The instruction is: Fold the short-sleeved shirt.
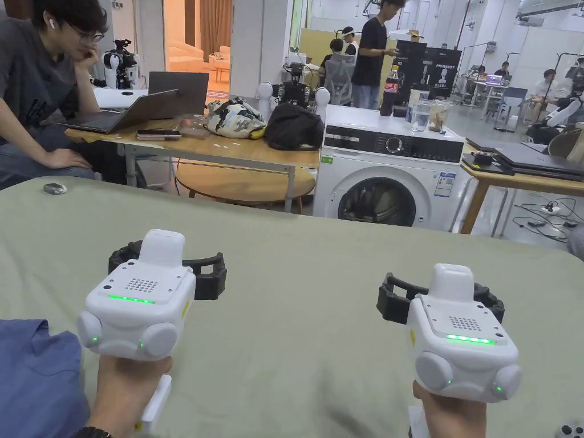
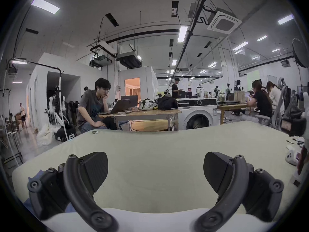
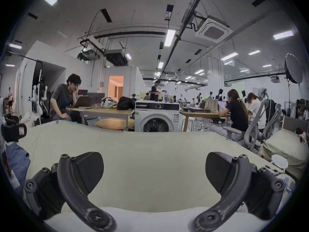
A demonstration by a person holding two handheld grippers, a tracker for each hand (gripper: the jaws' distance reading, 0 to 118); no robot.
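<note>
A blue shirt (image 1: 34, 376) lies bunched at the near left corner of the green-covered table (image 1: 319, 256), with only part of it in the head view. My left gripper (image 1: 168, 261) hovers just to the right of it, jaws wide open and empty. The right gripper (image 1: 442, 290) hovers farther right over bare cloth, also open and empty. In the left gripper view the pads (image 2: 95, 170) stand far apart, with blue fabric (image 2: 37, 174) peeking behind the left jaw. The right gripper view has its pads (image 3: 88, 170) spread over the table (image 3: 150, 152), and the shirt (image 3: 16, 162) at its left edge.
A small grey object (image 1: 55, 188) rests near the table's far left edge. Beyond that edge a person (image 1: 40, 85) sits at a wooden desk (image 1: 228, 149) with laptops, beside a washing machine (image 1: 388, 171). A white device (image 1: 570, 429) sits at the near right corner.
</note>
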